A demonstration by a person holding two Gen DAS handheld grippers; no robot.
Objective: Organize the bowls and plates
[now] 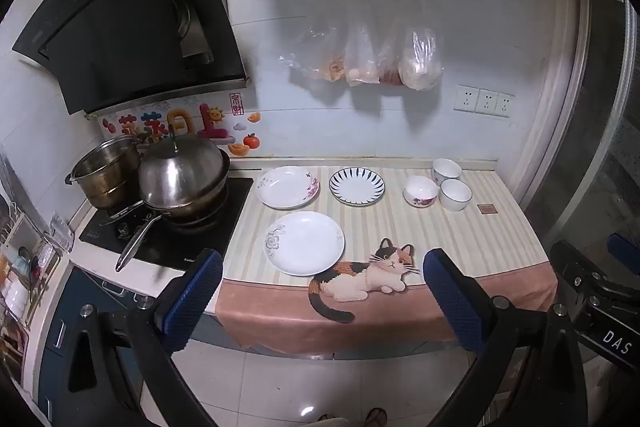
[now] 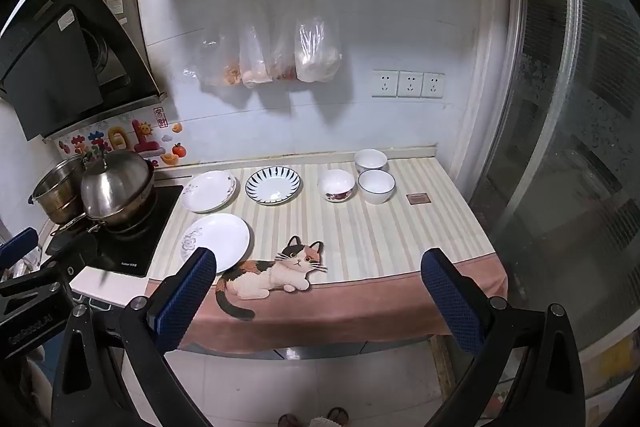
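Risks: glazed plates lie flat on the cloth (image 1: 460, 227), so a pad could slip off a rim or drag the cloth; stacked bowls may chip.

Left claw (image 1: 322, 301): jaws wide, empty. Right claw (image 2: 316, 301): jaws wide, empty.

Plates, three: white plate (image 1: 304, 242) just ahead of the left claw; flowered plate (image 1: 287, 186) and striped plate (image 1: 357, 185) beyond.

Bowls, three: flowered bowl (image 2: 336, 184), two white bowls (image 2: 376, 186) (image 2: 370, 160), well ahead of the right claw.

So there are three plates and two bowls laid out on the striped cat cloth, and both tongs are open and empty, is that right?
Not quite: there are three bowls, not two, clustered right of the blue-striped plate in the right wrist view. The rest holds: three plates on the cat cloth, left tongs and right tongs open and empty.
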